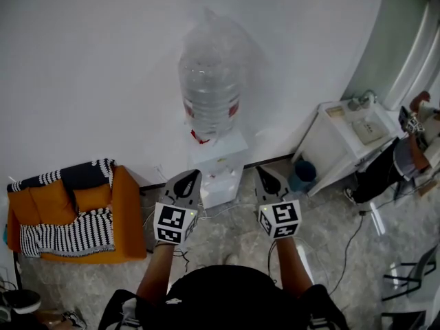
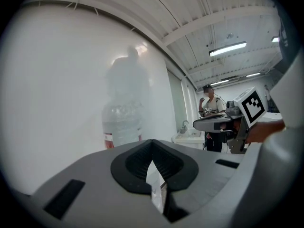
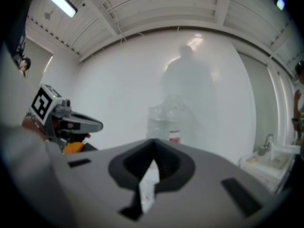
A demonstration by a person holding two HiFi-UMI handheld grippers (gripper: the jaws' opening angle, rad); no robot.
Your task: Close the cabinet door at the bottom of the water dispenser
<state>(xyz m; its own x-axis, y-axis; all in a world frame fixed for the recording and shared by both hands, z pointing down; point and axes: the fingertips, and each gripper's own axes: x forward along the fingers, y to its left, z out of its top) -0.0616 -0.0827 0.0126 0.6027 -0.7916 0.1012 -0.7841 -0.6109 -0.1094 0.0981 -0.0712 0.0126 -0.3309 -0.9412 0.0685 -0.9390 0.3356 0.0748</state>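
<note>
Left gripper [image 1: 188, 179]: closed, dark pads [image 2: 133, 164] meeting at the tip in its own view, nothing between them. Held about level, nose toward the white wall [image 1: 96, 60], marker cube [image 1: 175, 223] facing up. Bare left forearm [image 1: 155, 280] stretched forward from the dark-clothed torso [image 1: 227, 298], hand hidden behind the cube.

Right gripper [image 1: 267, 179]: likewise closed, pads [image 3: 124, 165] together, empty. Level, alongside the left one with a gap between them. Right forearm [image 1: 292, 270] extended the same way.

Each gripper visible in the other's view, off to the side at about the same height.

Water dispenser [image 1: 218, 174]: upright against the wall, straight ahead, appearing between the two gripper noses in the head view. Clear plastic-wrapped bottle [image 1: 210, 88] on top, with a red label band. Neither gripper touching it.

Cabinet door [image 1: 221, 194]: part of the white lower front, seen steeply from above; open or closed not readable.

Surroundings: orange seat [image 1: 127, 212] with black-and-white striped cloth [image 1: 65, 232] at left against the wall. White sink unit [image 1: 337, 143] at right, blue bin [image 1: 302, 174] beside it. Cables [image 1: 350, 243] across the stone-pattern floor [image 1: 330, 218]. A person [image 2: 211, 110] standing in the background of the left gripper view, near the sink.
</note>
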